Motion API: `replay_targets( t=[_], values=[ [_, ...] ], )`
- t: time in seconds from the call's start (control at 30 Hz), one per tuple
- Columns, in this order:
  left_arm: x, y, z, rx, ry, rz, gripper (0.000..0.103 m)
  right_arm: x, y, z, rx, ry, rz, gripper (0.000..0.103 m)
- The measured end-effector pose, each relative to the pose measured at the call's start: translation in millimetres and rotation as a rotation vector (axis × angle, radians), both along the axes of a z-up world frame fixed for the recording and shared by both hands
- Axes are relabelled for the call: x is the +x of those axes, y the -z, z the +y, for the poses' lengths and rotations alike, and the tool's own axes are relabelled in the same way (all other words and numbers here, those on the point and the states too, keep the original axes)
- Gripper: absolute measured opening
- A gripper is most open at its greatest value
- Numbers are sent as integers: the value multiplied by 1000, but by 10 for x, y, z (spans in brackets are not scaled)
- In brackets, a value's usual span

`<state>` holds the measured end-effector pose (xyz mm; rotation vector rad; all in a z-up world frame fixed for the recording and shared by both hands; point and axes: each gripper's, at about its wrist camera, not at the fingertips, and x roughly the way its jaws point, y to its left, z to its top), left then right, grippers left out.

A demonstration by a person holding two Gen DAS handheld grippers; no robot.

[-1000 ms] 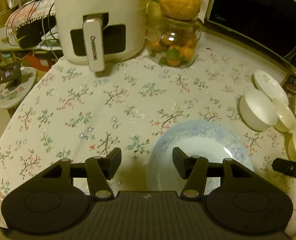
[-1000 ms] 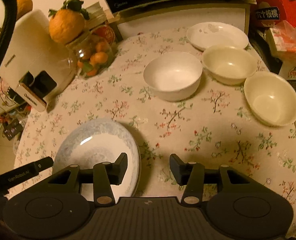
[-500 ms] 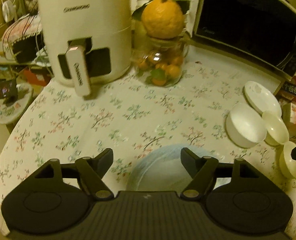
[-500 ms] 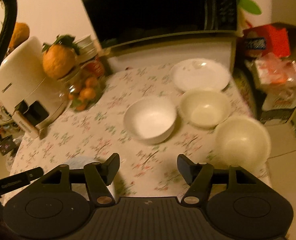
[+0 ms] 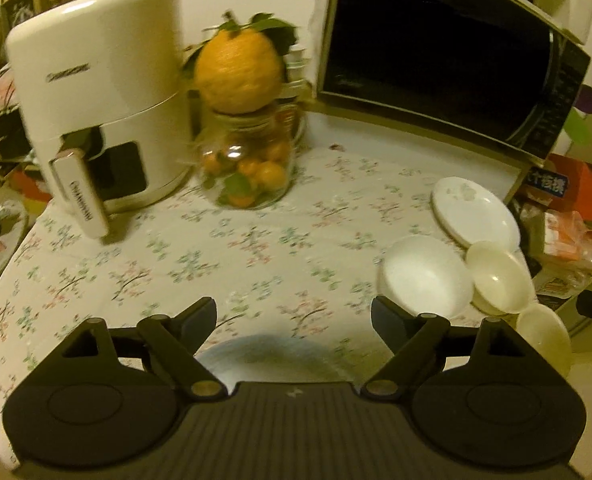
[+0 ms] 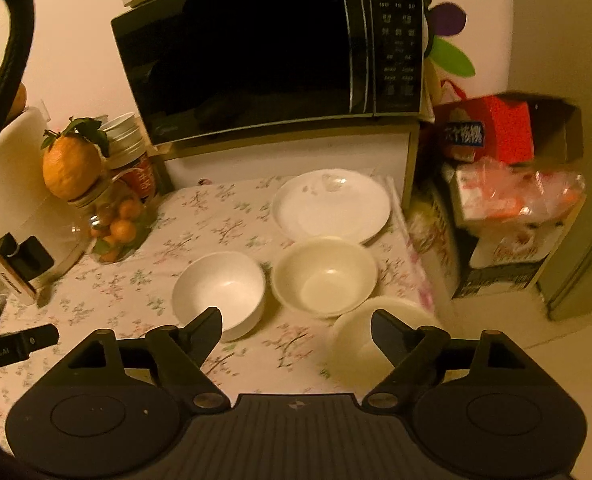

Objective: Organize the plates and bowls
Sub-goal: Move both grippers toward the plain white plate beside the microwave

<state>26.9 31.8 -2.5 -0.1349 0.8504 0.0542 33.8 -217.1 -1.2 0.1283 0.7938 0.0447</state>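
Observation:
A blue-rimmed plate (image 5: 271, 354) lies on the floral tablecloth just under my open, empty left gripper (image 5: 293, 312). A white plate (image 6: 332, 204) lies at the back right by the microwave stand. In front of it stand a white bowl (image 6: 219, 292), a cream bowl (image 6: 324, 276) and a second cream bowl (image 6: 360, 340) at the table's right edge. My right gripper (image 6: 296, 320) is open and empty, raised above the near bowls. The bowls also show in the left wrist view (image 5: 426, 276).
A white air fryer (image 5: 95, 120) and a glass jar of oranges (image 5: 247, 168) with a large orange on top stand at the back left. A black microwave (image 6: 271, 48) sits on a stand behind. Boxes and bags (image 6: 508, 184) crowd the right. The table edge (image 6: 416, 264) drops off there.
Both grippers have pulled back and up from the table, so the view is wider. The blue-rimmed plate has slipped under the left gripper's body. Both stay open.

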Motion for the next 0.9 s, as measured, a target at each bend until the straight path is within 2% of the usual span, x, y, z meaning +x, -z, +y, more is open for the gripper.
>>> replay_targets(
  t=[0.23,0.53,0.63,0.73,0.83,0.9],
  values=[
    [232,-64,-292,-7,31,-21,83,123,0,-195,23,31,2,84],
    [541,12,-495,17,82,-14,83,358,81,-579,102,146,35,85],
    [683,31,-467,-20,71,-6,83,437,90,-710,117,184,34,85],
    [815,40,-508,-65,70,-1,83,535,125,-857,179,223,34,85],
    [934,56,-625,-82,85,-5,82,646,188,-948,235,247,49,85],
    [1017,82,-726,-82,94,-3,82,720,221,-975,230,254,50,85]
  ],
)
